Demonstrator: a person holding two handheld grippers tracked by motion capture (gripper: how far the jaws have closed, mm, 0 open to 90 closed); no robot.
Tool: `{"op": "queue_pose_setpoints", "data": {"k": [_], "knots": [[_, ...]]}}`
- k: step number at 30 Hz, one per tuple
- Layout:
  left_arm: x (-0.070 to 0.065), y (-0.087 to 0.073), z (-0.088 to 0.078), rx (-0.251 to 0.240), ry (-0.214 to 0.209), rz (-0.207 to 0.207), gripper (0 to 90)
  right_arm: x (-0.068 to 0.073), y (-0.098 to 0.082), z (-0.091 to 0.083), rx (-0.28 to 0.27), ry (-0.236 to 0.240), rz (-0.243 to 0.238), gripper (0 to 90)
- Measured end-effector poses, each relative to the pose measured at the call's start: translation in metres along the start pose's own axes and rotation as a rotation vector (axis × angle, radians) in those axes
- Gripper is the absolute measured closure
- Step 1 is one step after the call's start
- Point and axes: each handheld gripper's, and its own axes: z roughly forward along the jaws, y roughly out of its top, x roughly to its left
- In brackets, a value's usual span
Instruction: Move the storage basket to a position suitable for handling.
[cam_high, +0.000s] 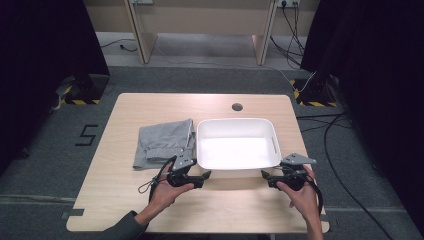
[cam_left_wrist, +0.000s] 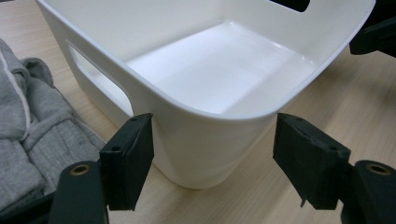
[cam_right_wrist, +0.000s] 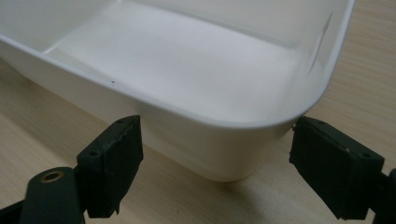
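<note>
While both tongs gape, a white tub (cam_high: 237, 123) sits between them.

Wooden table (cam_high: 125, 210), black cables (cam_high: 340, 150) on grey floor, perhaps sockets behind.

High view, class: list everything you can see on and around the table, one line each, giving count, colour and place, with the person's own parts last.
Table: one, light wood, centre of the room, small round hole near its far edge.
Tub: one, white, empty, middle of the table, a handle slot in each end wall.
Folded garment: one, grey, on the table against the tub's left side.
Carpet: grey, around the table, a black "5" marked at the left.
Cables: several, black, on the floor at the right.
Left claw: one, black, open, at the tub's near left corner.
Right claw: one, black, open, at the tub's near right corner.
</note>
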Motion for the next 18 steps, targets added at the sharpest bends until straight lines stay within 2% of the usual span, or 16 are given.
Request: {"op": "queue_pose_setpoints", "data": {"k": [10,15,18], "knots": [[0.0071,0.0023,0.0004,-0.011,0.01,-0.023,29.2,-0.0002,0.0074,0.0095,-0.003,-0.002,-0.004,17.9],[0.0085,0.0011,-0.0001,-0.01,-0.003,-0.03,29.8,0.0,0.0072,0.0102,-0.008,-0.001,0.005,18.4],[0.0086,-0.001,-0.0062,-0.011,-0.014,-0.019,28.9,0.0,0.003,0.0071,-0.013,-0.002,0.038,24.3]]}}
